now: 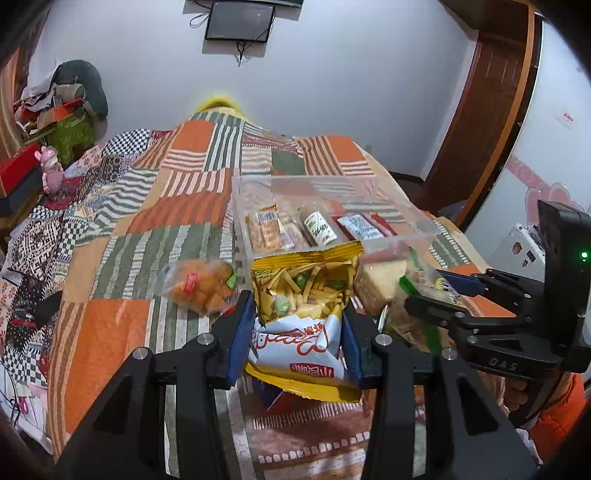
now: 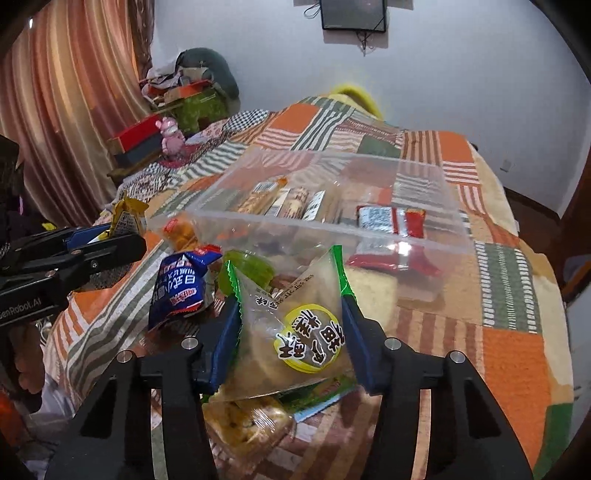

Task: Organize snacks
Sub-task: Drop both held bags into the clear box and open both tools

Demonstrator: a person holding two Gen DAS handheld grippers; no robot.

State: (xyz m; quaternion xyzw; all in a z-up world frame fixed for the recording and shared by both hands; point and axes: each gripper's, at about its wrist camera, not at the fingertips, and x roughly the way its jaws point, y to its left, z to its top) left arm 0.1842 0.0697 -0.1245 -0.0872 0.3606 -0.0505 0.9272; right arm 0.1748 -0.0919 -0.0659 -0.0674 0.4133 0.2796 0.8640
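**Clearance around bin**

Clear bin (image 2: 332, 229) open-topped; entry from above unobstructed. Its near wall stands at 12 o'clock. Orange snack pack (image 1: 201, 286) and blue packet (image 2: 183, 288) crowd 10 o'clock. Bedspread (image 1: 122, 332) bare at 9 o'clock.

This is a bedroom in a home. A bed (image 1: 155, 206) fills most of both views, covered by a patchwork quilt (image 2: 509, 347) of orange, green and striped squares, with striped curtains (image 2: 70, 85) hanging at one side and a dark wooden door (image 1: 491, 107) set in the white wall. A small wall-mounted screen (image 1: 240, 20) with dangling cables, a pink plush toy (image 2: 171, 138) and a heap of clothes and boxes (image 2: 188, 86) beyond the bed add ordinary household clutter.
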